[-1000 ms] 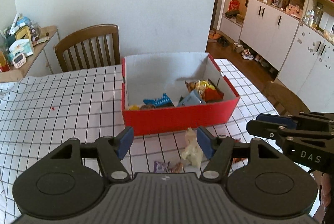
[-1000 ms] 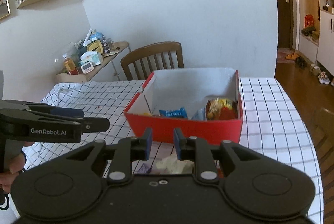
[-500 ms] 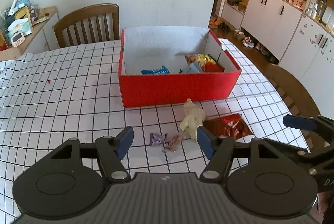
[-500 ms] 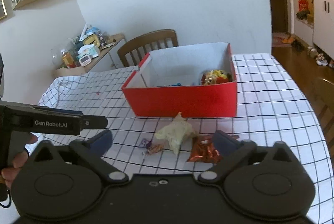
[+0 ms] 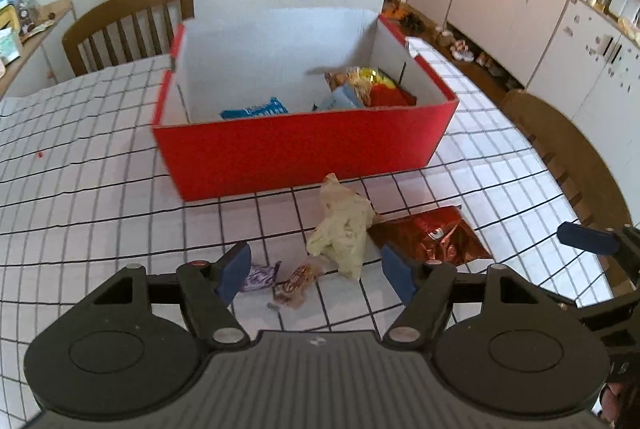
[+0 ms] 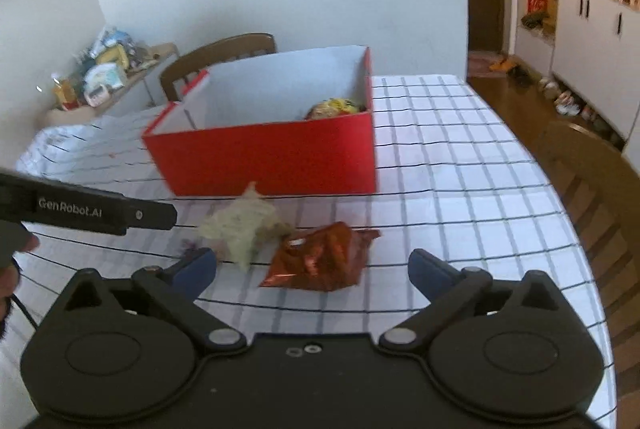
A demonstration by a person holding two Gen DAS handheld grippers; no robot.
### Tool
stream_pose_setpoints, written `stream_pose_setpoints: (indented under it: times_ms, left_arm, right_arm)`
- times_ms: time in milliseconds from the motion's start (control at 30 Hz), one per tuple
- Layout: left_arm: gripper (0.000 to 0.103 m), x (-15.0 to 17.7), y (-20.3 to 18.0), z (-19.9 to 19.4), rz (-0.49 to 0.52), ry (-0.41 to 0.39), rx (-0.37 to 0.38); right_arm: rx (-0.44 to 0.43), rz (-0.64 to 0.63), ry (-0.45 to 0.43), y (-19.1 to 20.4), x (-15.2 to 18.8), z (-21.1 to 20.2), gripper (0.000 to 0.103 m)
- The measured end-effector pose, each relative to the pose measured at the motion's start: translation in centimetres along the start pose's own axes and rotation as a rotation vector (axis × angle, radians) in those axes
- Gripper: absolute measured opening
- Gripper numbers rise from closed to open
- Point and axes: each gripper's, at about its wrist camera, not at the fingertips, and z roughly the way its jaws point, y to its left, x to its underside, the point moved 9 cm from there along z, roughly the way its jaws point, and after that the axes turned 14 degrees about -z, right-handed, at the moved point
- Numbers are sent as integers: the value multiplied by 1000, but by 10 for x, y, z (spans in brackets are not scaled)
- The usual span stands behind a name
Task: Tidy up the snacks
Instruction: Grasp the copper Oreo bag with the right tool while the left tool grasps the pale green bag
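**Before the red box: both claws apart, nothing held**

On the checked tablecloth [image 5: 100, 189], red box [image 5: 304, 149] taken as landmark. Four loose snacks lie on the cloth on my side of its front wall. Pale yellow-green bag [image 5: 342, 229] sits nearest the box, crumpled, its tip just short of the wall. Red foil packet [image 6: 320, 261] lies flat beside that bag, on the side away from my left claw, touching or overlapping it. Purple candy [image 5: 260, 275] and brown candy [image 5: 298, 281] lie side by side, farther from the box than the bag.

Inside the box: blue packet [image 5: 256, 108] against the front wall; yellow-and-red bags [image 5: 372, 87] piled in one end.

My left gripper [image 5: 316, 275] has just been opening wider; the two candies show between its blue pads, untouched. My right gripper [image 6: 312, 267] has just been opening and stands wide apart, with the red foil packet between its pads and clear of both.
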Motion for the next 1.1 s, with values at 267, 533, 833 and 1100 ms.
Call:
stream_pose_setpoints:
  times_ms: [267,533,833,1100]
  left_arm:
    - [72,-3,-11,54,50,70,-59]
    - [72,-3,-15,93,68,146,-78]
    - [71,-8,-15,109,37,171,-68]
    - [44,-9,-17,111,14,184,-39]
  right_arm:
    - [-89,-55,81,6,6,46,102]
    - [-131,-88,139,13,5,79,99]
    - [-118,-72,178,11,8,96,81]
    - [-111,-51,169,8,9,89,68]
